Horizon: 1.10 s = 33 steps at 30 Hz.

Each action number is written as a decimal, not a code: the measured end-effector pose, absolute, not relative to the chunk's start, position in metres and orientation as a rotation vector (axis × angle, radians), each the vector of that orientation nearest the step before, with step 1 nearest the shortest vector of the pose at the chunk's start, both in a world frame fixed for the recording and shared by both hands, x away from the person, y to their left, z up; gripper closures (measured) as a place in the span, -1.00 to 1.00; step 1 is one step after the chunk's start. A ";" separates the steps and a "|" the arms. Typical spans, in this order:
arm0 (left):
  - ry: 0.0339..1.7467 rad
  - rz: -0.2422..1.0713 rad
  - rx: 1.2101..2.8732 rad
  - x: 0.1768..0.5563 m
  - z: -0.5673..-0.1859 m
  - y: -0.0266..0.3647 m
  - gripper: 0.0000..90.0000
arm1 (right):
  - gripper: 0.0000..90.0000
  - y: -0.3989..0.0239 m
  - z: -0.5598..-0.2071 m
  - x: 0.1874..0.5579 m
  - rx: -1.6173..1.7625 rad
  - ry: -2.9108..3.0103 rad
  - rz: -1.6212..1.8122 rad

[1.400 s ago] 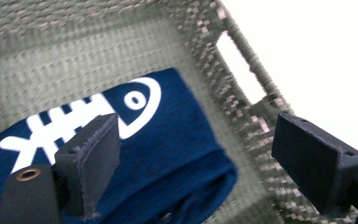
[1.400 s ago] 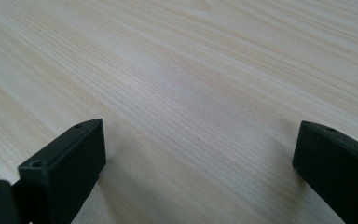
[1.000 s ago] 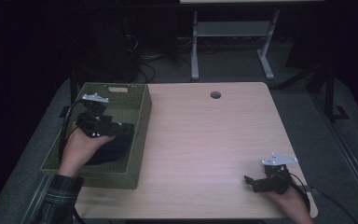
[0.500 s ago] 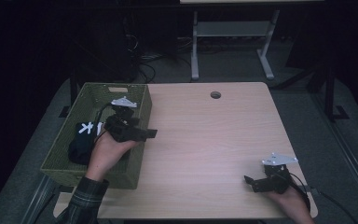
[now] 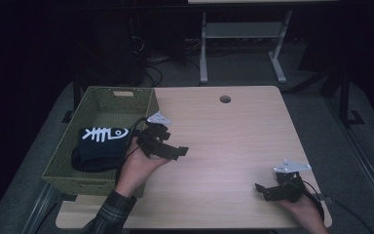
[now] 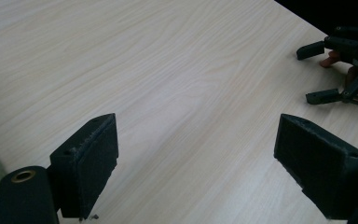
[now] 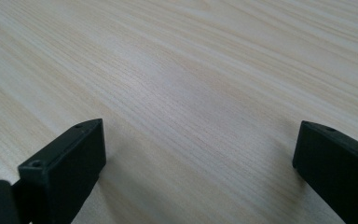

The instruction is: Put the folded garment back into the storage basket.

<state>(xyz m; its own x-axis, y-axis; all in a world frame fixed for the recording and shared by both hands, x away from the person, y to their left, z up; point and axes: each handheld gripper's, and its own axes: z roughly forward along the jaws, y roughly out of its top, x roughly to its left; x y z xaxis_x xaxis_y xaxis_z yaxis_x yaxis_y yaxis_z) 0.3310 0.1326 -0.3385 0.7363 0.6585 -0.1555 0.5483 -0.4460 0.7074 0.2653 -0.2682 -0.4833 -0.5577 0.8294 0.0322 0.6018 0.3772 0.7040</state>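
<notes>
A dark folded cloth with a white fish-bone print [image 5: 99, 142] lies in the olive green basket [image 5: 90, 104] at the table's left. My left gripper [image 5: 179, 152] hovers just right of the basket over the light wood table [image 5: 233, 141], open with nothing between its jaws [image 6: 193, 158]. Near the front right corner my right gripper [image 5: 262, 191] rests low over the table, jaws wide apart and empty [image 7: 196, 158]. The right gripper [image 6: 321, 74] also appears far off in the left gripper view.
A round cable hole [image 5: 225, 99] sits near the table's far edge. Behind the table stands a white metal frame [image 5: 243, 34] on a dark floor with cables. The basket takes up the table's left side.
My left gripper has come up out of the basket and moved right over the table, empty. The dark cloth stays in the basket. The right gripper has not moved.
</notes>
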 end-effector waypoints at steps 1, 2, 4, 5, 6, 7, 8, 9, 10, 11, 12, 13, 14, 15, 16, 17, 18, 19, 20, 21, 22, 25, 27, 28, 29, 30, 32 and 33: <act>0.899 0.179 2.160 0.330 -0.341 0.130 -0.70 | -0.95 -0.268 -0.483 0.265 1.253 2.315 0.977; 0.884 0.181 2.162 0.330 -0.343 0.127 -0.70 | -0.95 -0.268 -0.483 0.265 1.253 2.315 0.977; 0.866 0.189 2.163 0.328 -0.347 0.122 -0.70 | -0.95 -0.268 -0.483 0.265 1.253 2.315 0.977; 0.855 0.184 2.174 0.328 -0.350 0.120 -0.70 | -0.95 -0.268 -0.483 0.265 1.253 2.315 0.977; 0.855 0.179 2.178 0.327 -0.353 0.117 -0.70 | -0.95 -0.268 -0.483 0.265 1.254 2.315 0.977; 0.854 0.183 2.181 0.327 -0.357 0.114 -0.70 | -0.95 -0.268 -0.483 0.265 1.253 2.316 0.977; 0.854 0.190 2.185 0.326 -0.360 0.112 -0.70 | -0.95 -0.268 -0.483 0.265 1.253 2.316 0.975; 0.843 0.198 2.194 0.326 -0.364 0.110 -0.70 | -0.95 -0.268 -0.483 0.265 1.254 2.313 0.979; 0.840 0.197 2.193 0.325 -0.366 0.109 -0.70 | -0.95 -0.268 -0.483 0.265 1.253 2.315 0.977; 0.833 0.193 2.196 0.325 -0.370 0.107 -0.70 | -0.95 -0.268 -0.483 0.265 1.254 2.315 0.977; 0.829 0.195 2.196 0.325 -0.373 0.106 -0.70 | -0.95 -0.268 -0.483 0.265 1.254 2.316 0.977; 0.823 0.197 2.200 0.324 -0.376 0.104 -0.70 | -0.95 -0.268 -0.483 0.265 1.253 2.316 0.977; 0.820 0.196 2.204 0.324 -0.379 0.102 -0.70 | -0.95 -0.268 -0.483 0.265 1.253 2.316 0.977; 0.815 0.190 2.212 0.323 -0.383 0.100 -0.70 | -0.95 -0.268 -0.483 0.265 1.253 2.316 0.977; 0.811 0.192 2.217 0.323 -0.386 0.099 -0.70 | -0.95 -0.268 -0.483 0.265 1.253 2.316 0.976; 0.811 0.196 2.216 0.323 -0.389 0.098 -0.70 | -0.95 -0.268 -0.483 0.265 1.254 2.316 0.976; 0.806 0.193 2.218 0.322 -0.393 0.096 -0.70 | -0.95 -0.268 -0.483 0.265 1.254 2.316 0.977; 0.804 0.194 2.226 0.322 -0.396 0.095 -0.70 | -0.95 -0.268 -0.483 0.265 1.254 2.316 0.977; 0.803 0.200 2.226 0.322 -0.400 0.094 -0.70 | -0.95 -0.268 -0.483 0.265 1.254 2.316 0.977; 0.803 0.201 2.221 0.322 -0.403 0.093 -0.70 | -0.95 -0.268 -0.483 0.265 1.253 2.316 0.977; 0.809 0.201 2.223 0.322 -0.407 0.093 -0.70 | -0.95 -0.268 -0.483 0.265 1.254 2.316 0.977; 0.809 0.215 2.229 0.322 -0.416 0.091 -0.70 | -0.95 -0.268 -0.483 0.265 1.254 2.316 0.977; 0.811 0.217 2.234 0.322 -0.422 0.091 -0.70 | -0.95 -0.268 -0.483 0.265 1.253 2.316 0.976; 0.809 0.219 2.234 0.323 -0.424 0.091 -0.70 | -0.95 -0.268 -0.483 0.265 1.253 2.316 0.976; 0.807 0.225 2.233 0.323 -0.427 0.092 -0.70 | -0.95 -0.268 -0.483 0.265 1.253 2.316 0.976; 0.810 0.229 2.227 0.323 -0.430 0.092 -0.70 | -0.95 -0.268 -0.483 0.265 1.253 2.316 0.976; 0.803 0.217 2.217 0.323 -0.437 0.092 -0.70 | -0.95 -0.268 -0.483 0.265 1.250 2.315 0.976; 0.800 0.224 2.221 0.322 -0.440 0.092 -0.70 | -0.95 -0.268 -0.483 0.265 1.248 2.315 0.976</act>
